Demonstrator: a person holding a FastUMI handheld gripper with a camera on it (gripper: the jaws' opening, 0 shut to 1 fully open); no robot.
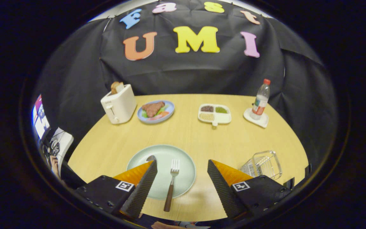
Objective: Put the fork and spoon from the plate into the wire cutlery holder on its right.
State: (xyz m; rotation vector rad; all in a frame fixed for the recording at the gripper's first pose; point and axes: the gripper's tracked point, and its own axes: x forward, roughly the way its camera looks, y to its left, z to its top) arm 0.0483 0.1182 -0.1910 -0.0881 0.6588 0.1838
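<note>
I see the fork (171,184) lying lengthwise along my line of sight, tines pointing away, brown handle overhanging the pale green plate (183,165) toward me; the spoon (151,158) peeks out behind my left finger; the wire cutlery holder (262,165) sits just right of the plate, beyond my right finger; my gripper (181,171) is spread wide, empty, the fork between its fingers; toaster (118,105), food plate (156,111), divided tray (214,114) and bottle (260,100) stand well beyond.

Fork (171,184), spoon (151,158) on plate (183,165)
</note>
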